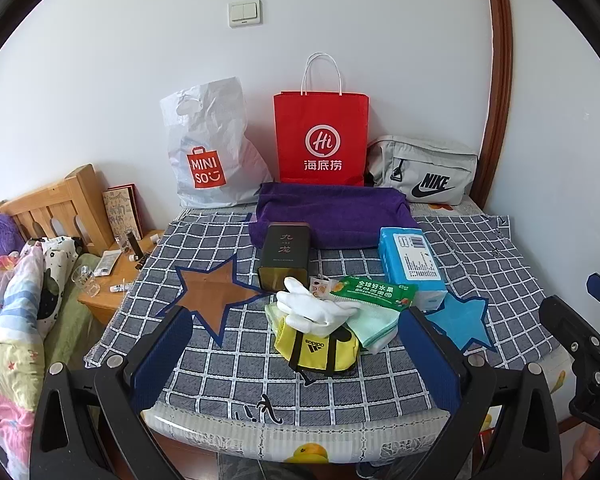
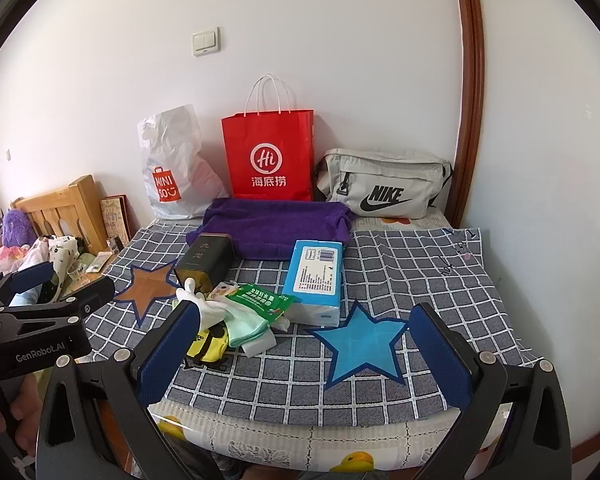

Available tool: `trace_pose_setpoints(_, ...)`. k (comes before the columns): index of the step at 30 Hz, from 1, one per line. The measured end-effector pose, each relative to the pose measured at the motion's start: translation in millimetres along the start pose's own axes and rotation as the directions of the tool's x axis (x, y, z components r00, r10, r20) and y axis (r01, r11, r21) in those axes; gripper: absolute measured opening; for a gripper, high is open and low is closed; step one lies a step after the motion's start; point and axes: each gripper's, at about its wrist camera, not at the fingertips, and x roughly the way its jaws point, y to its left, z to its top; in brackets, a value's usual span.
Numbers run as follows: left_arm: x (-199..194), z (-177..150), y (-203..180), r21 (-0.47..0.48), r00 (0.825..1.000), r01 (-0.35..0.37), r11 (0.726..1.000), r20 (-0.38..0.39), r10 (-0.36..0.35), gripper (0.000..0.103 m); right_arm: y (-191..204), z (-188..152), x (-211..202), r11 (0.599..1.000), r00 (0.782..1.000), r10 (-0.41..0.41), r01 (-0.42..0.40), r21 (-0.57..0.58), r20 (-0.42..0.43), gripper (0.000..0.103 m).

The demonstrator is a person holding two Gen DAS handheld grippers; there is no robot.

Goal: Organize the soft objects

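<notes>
- While I hold both grippers short of the table edge, left gripper [image 1: 296, 354] & right gripper [image 2: 306, 354] gape wide, nothing between the pads.
- Soft pile mid-cloth: white socks [image 1: 314, 308] atop yellow pouch [image 1: 318, 350], mint cloth [image 1: 370, 326] touching its right.
- Purple towel [image 1: 332, 214] folded at back, w/ bags behind.

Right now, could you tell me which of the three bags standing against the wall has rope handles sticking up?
The red paper bag in the middle; the white plastic bag and grey fabric waist bag show none.
</notes>
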Motion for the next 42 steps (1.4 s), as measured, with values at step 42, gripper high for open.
trace_pose_setpoints(42, 174, -31, -33, 0.124, 0.965, 0.102, 0.987, -0.255, -0.068, 0.093, -36, -51, 155, 0.999, 0.971, 0.015, -0.003, 0.054, -0.240, 0.102)
